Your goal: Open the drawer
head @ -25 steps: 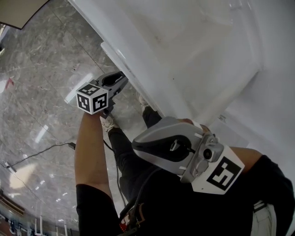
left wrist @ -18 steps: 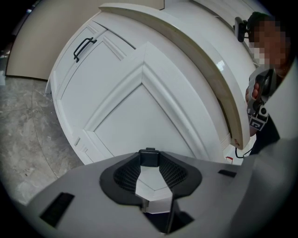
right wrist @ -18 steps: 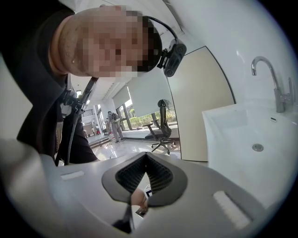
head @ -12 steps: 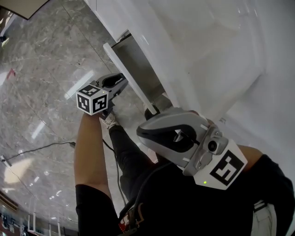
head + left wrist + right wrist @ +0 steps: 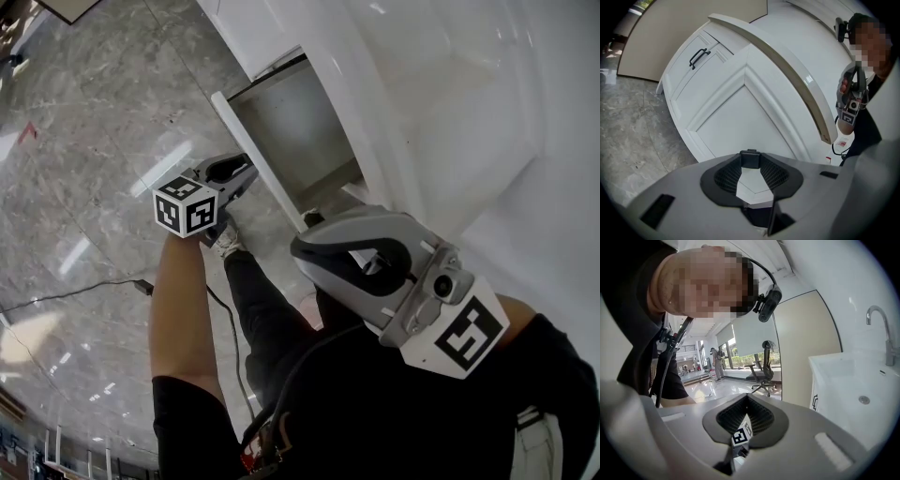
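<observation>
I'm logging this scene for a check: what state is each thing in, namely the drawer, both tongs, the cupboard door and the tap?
drawer: partly open
left gripper: tongs shut on the drawer handle
right gripper: tongs slightly apart, empty, clear of the drawer
cupboard door: closed
tap: no water running

Floor: grey veined marble-look floor (image 5: 84, 141), polished, daylight glaring off it in streaks.
Furniture: white panelled curved cabinet (image 5: 736, 117) right ahead; black office chair (image 5: 761, 373) over by the glass.
Windows: tall windows (image 5: 736, 361), a pale roller blind (image 5: 747, 333) half down, it seems.
Wall: beige wall panel (image 5: 806, 348).
Counter: white sink basin (image 5: 862, 380), chrome tap (image 5: 881, 329).
</observation>
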`<state>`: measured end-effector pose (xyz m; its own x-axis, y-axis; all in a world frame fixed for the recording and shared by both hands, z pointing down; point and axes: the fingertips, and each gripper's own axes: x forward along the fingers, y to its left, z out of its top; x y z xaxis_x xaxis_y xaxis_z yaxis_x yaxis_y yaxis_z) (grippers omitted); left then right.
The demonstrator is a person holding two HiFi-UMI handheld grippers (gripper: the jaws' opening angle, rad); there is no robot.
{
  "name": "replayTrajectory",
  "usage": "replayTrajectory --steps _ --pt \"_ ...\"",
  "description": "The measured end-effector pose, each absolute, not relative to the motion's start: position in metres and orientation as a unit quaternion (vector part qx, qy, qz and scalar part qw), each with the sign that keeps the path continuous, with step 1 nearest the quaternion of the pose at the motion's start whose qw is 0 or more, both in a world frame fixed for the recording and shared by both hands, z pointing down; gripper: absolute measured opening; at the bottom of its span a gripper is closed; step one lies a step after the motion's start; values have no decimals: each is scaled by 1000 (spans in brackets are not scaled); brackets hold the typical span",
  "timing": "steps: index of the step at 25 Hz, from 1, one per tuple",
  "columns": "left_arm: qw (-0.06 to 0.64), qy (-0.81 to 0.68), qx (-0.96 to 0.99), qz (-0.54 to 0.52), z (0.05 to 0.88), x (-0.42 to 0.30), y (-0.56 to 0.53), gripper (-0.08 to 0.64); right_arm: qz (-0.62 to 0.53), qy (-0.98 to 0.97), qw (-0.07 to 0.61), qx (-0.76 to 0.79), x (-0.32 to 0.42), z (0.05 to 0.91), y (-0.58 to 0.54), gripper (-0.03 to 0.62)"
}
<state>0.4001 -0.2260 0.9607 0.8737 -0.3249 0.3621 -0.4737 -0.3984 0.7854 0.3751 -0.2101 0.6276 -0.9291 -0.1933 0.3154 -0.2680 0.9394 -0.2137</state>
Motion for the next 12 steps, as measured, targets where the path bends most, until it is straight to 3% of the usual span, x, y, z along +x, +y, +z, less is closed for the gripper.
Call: replayTrajectory --steps 12 --pt "496 -251 829 64 961 362 -200 124 116 -976 153 105 343 630 -193 -2"
